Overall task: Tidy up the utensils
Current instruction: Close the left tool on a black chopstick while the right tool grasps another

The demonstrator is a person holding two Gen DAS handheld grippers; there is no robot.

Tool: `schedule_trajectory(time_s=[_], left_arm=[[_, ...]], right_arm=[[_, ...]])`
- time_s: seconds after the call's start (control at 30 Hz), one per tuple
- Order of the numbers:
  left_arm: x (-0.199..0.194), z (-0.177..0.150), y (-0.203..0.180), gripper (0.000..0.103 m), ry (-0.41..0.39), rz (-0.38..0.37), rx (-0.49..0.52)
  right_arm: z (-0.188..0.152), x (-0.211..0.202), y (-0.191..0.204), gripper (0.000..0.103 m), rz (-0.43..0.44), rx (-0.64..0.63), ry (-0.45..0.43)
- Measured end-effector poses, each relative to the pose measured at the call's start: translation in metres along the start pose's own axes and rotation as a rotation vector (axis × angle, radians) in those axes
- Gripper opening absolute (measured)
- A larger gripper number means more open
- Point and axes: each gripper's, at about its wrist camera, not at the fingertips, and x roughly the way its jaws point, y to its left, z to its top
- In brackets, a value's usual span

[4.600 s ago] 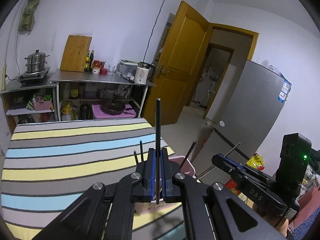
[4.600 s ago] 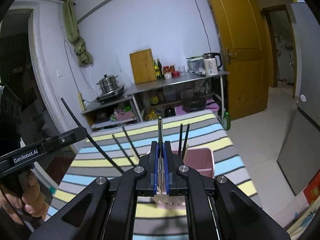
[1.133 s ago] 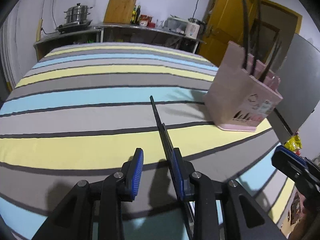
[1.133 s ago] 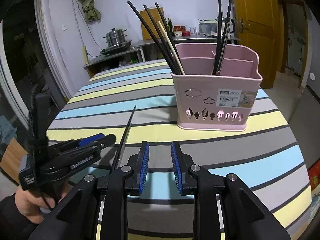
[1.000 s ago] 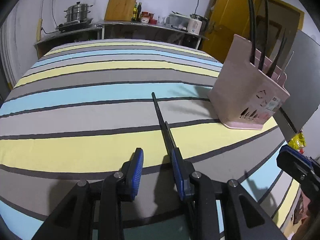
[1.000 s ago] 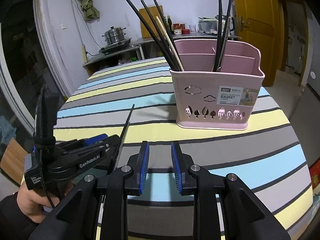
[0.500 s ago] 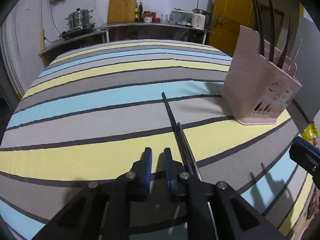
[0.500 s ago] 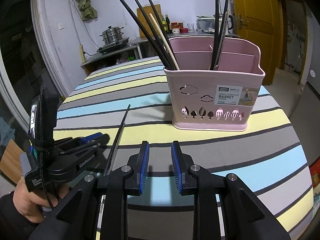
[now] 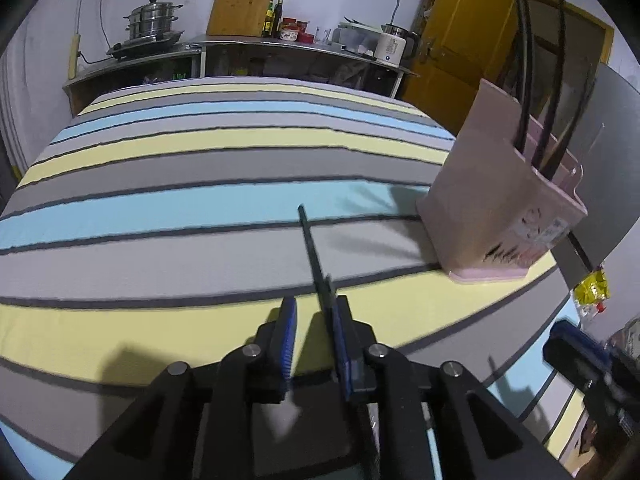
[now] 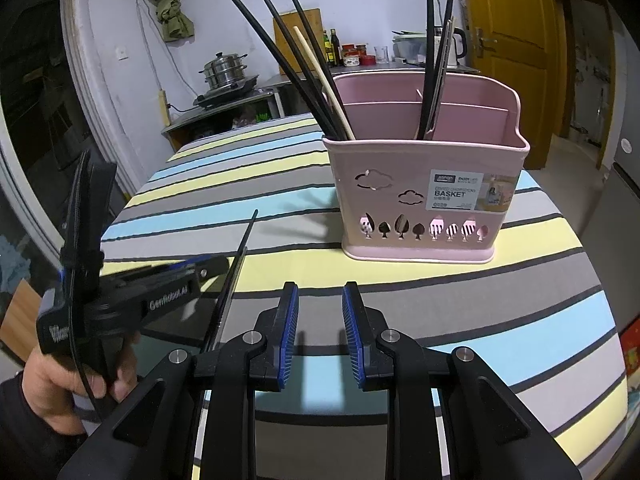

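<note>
**Left wrist view.** My left tongs (image 9: 314,305) point down at the striped cloth (image 9: 180,200). Their jaws are opening, with a clear gap between the blue pads. The chopstick (image 9: 311,242) stands in that gap, hard against the inner face of the right-hand pad and clear of the left-hand one, so I judge it to be between the jaws but not pinched. Its long axis runs nearly straight ahead of the tongs, along their pointing line, with the far tip leaning slightly to the left. A blur beside it near the pads may be a second stick, but I cannot tell. The basket (image 9: 476,184) stands ahead and to the right of these tongs, well apart from the chopstick's tip, and already holds several upright sticks.

**Right wrist view.** My right tongs (image 10: 320,294) are spread and have nothing between the pads. From them the chopstick lies off to the left, beyond the reach of their tips, and the basket stands ahead and slightly right.

**Governing relation.** The left tongs are the nearer, since the chopstick already lies inside their jaws. Because its axis runs parallel to the fingers, I judge that a plain squeeze should catch it along its length. It would then have to be swung up and to the right towards the basket.
</note>
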Motion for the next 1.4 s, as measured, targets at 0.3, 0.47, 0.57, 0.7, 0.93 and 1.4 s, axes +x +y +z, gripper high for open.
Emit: schedule_trajectory(time_s=[0.3, 0.47, 0.57, 0.7, 0.93, 1.4], left_arm=[[0.037, 0.034, 0.008, 0.022, 0.028, -0.003, -0.056], [0.042, 0.041, 0.005, 0.013, 0.034, 0.05, 0.017], [0.035, 0.035, 0.017, 0.008, 0.03, 0.05, 0.029], [0.023, 0.026, 0.032, 0.007, 0.033, 0.048, 0.03], [0.007, 0.01, 0.042, 0.007, 0.043, 0.075, 0.12], [-0.024, -0.02, 0.061, 0.021, 0.04, 0.032, 0.0]], right_arm=[[-0.001, 0.008, -0.003, 0.024, 0.004, 0.007, 0.017], [-0.001, 0.013, -0.005, 0.024, 0.003, 0.014, 0.026], [-0.001, 0.015, -0.005, 0.024, 0.004, 0.015, 0.027], [-0.002, 0.018, -0.002, 0.024, 0.012, 0.012, 0.035], [-0.003, 0.02, 0.01, 0.024, 0.024, -0.02, 0.043], [0.01, 0.061, 0.047, 0.024, 0.09, -0.098, 0.108]])
